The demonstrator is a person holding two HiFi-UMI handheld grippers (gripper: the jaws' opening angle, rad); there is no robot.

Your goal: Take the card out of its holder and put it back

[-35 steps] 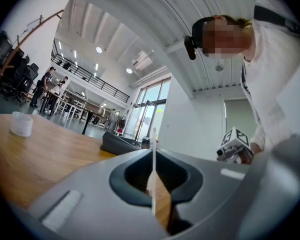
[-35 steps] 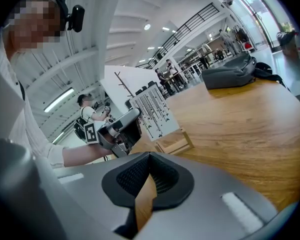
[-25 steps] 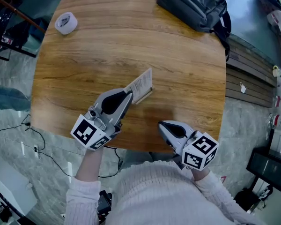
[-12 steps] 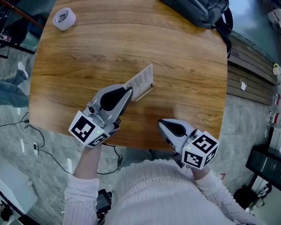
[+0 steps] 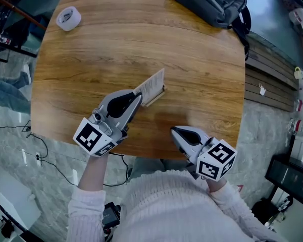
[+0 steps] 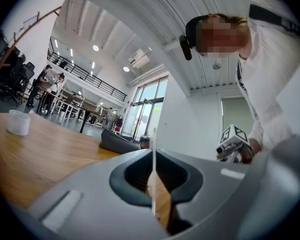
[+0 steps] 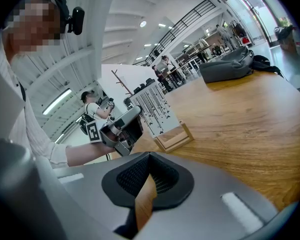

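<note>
A white printed card (image 5: 152, 85) stands tilted at the small wooden holder (image 5: 157, 98) in the middle of the table, its lower edge at the slot. How deep it sits there is hidden. My left gripper (image 5: 138, 97) is shut on the card's near edge. In the left gripper view the card (image 6: 153, 170) is a thin white line pinched between the jaws. The right gripper view shows the card (image 7: 152, 108) rising from the holder (image 7: 174, 138) with the left gripper (image 7: 132, 118) beside it. My right gripper (image 5: 174, 131) is shut and empty near the table's front edge.
A roll of tape (image 5: 69, 18) lies at the table's far left corner. A black bag (image 5: 209, 1) sits at the far right. The round-cornered wooden table (image 5: 91, 59) ends just below both grippers. People and desks show far off in the hall.
The left gripper and the card have shifted very slightly up the table. The right gripper has stayed where it was, shut.
</note>
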